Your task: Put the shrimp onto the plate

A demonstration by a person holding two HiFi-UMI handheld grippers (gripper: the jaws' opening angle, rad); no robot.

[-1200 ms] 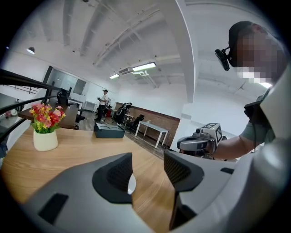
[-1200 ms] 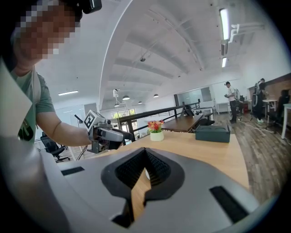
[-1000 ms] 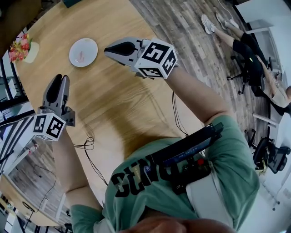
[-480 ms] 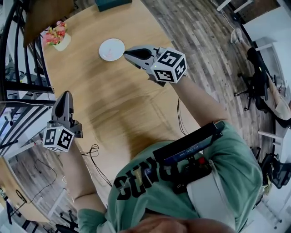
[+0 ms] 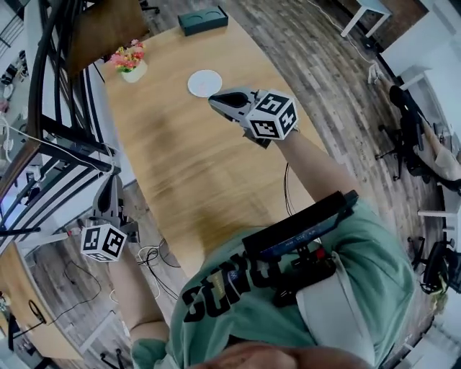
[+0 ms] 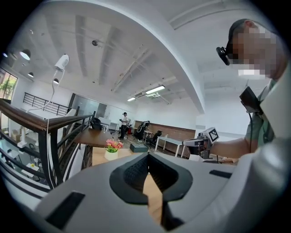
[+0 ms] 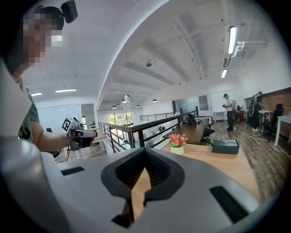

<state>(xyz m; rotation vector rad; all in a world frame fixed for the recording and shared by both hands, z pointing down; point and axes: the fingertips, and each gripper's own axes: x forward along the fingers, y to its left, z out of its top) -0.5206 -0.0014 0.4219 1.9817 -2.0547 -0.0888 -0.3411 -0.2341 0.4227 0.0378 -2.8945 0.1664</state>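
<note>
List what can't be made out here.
1. Shrimp: head view, plate too small to show anything on it.
2. Plate: right gripper view, hidden behind the body of the right gripper.
3. Dark box contents: head view, too small.

White round plate (image 5: 204, 83), lying flat on wooden table (image 5: 180, 158)

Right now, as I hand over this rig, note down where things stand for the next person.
Left gripper: shut, empty, off the table's left edge.
Right gripper: shut, empty, above the table, short of the plate.
Plate: far end, near the flower pot.
Shrimp: too small to tell whether it lies on the plate.
To do: check the plate; if bare, find and place the shrimp.
</note>
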